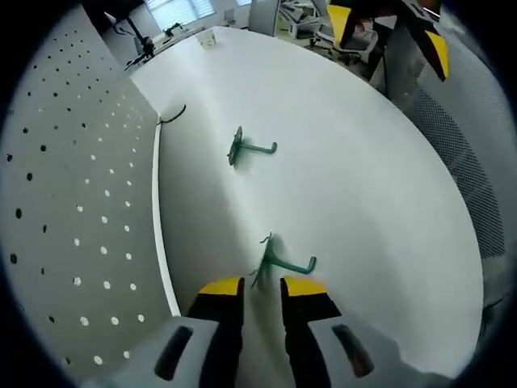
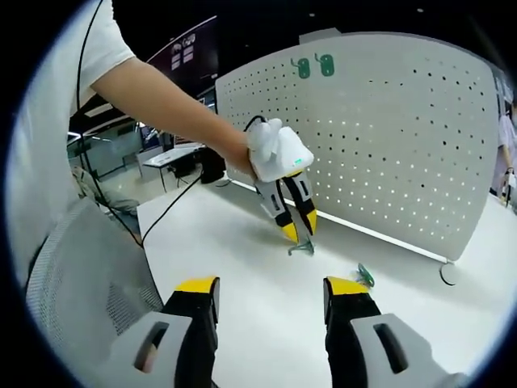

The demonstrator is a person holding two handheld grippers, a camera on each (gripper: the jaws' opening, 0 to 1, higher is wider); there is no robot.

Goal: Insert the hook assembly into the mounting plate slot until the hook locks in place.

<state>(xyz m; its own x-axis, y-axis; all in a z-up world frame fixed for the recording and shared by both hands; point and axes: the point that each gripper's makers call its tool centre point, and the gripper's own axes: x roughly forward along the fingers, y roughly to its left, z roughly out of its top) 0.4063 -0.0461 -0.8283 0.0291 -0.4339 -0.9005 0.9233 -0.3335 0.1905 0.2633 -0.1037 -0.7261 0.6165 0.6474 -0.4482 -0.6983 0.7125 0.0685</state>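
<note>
Two hooks (image 1: pixel 271 260) (image 1: pixel 246 147) on table (image 1: pixel 363 178); pegboard (image 1: pixel 73 202) alongside, seemingly upright.

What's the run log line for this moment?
left gripper: open, over near hook | right gripper: open | far hook: on table | pegboard: upright

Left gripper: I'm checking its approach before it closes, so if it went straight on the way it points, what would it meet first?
The left gripper would probably meet the nearer green hook first; it lies on the white table just past the open jaws. Depth is uncertain.
</note>
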